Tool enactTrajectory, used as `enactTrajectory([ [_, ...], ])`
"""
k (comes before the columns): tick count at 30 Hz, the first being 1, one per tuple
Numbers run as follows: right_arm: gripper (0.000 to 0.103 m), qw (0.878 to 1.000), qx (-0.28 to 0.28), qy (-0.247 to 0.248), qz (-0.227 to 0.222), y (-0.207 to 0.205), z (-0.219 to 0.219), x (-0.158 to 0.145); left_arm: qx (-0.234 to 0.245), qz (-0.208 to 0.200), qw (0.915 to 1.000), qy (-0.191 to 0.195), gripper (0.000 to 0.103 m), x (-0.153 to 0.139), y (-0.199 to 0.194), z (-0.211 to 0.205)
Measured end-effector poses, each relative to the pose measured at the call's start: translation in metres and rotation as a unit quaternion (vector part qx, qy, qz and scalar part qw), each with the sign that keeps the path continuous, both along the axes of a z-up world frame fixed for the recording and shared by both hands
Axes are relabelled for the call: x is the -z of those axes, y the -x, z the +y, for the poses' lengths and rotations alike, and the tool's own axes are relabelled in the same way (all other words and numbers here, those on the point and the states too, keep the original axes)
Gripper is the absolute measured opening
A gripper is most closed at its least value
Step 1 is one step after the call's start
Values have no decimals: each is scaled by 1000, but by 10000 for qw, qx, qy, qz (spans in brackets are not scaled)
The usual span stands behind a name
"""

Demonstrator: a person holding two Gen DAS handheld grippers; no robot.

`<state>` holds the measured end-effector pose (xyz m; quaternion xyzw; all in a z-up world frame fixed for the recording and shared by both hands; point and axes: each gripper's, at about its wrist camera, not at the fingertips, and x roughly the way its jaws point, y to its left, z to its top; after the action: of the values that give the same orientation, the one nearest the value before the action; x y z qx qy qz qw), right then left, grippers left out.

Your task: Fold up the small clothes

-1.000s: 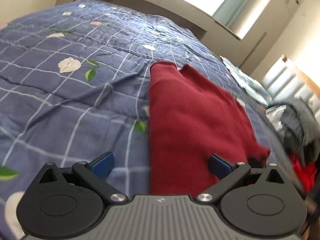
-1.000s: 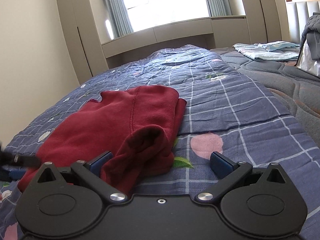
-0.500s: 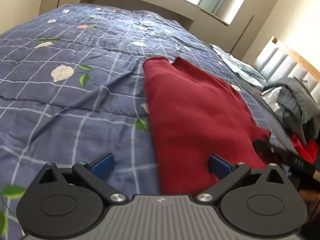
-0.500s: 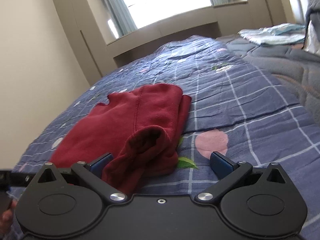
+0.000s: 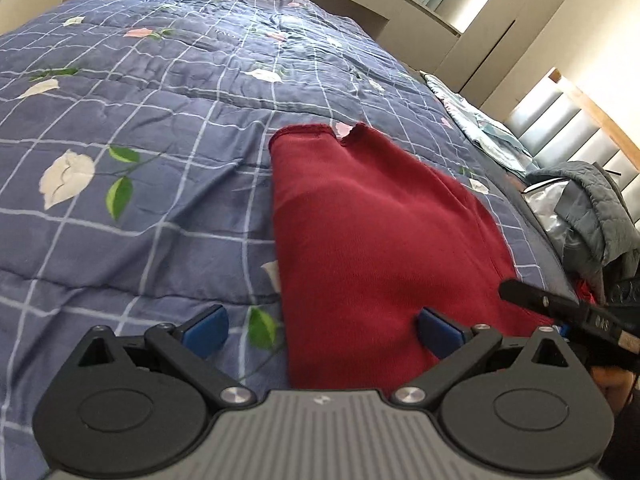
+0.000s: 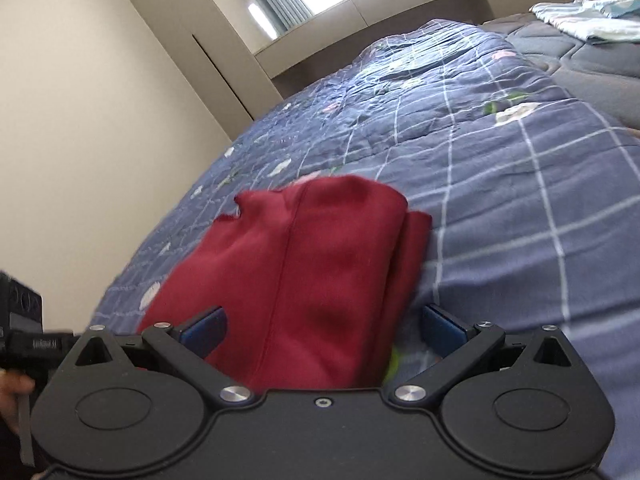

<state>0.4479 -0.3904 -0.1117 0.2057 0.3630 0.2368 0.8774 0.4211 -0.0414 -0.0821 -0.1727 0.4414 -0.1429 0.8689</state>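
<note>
A blue checked quilt (image 5: 168,184) with a flower print covers the bed, and on it lies the red garment (image 5: 372,240), the landmark here, already doubled over along its right side so that 2 layers show at that edge in the right wrist view. Beyond the garment's right edge a grey jacket (image 5: 596,212) is heaped. The left gripper (image 5: 322,322) sits released at the garment's near left corner, 1 pad over the quilt and 1 over the cloth. The right gripper (image 6: 322,322) is also released, its jaws spread to either side of the garment's near folded end, nothing pinched. By my judgement the step in hand is taking hold of the near hem for the next fold; both jaws need to close on all layers there, then carry the hem toward the notched far edge.
</note>
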Motion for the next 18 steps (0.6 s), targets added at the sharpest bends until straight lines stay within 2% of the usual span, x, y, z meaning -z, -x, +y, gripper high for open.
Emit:
enactTrajectory([
  [5,103,9986,160,-487,-91,-3,-8,4,107,-52,9999,-49,103,1,-8,-5],
  [11,98,9995,183,16,-269,2,4,-1,173,-48,9998,-88,103,-2,-10,-7],
  [16,85,9986,356,165,-346,8,7,-1,176,-59,9997,-146,102,-3,-9,-8],
  [18,75,9983,464,90,-335,9,3,1,227,-93,9995,-182,102,-5,-8,-10],
])
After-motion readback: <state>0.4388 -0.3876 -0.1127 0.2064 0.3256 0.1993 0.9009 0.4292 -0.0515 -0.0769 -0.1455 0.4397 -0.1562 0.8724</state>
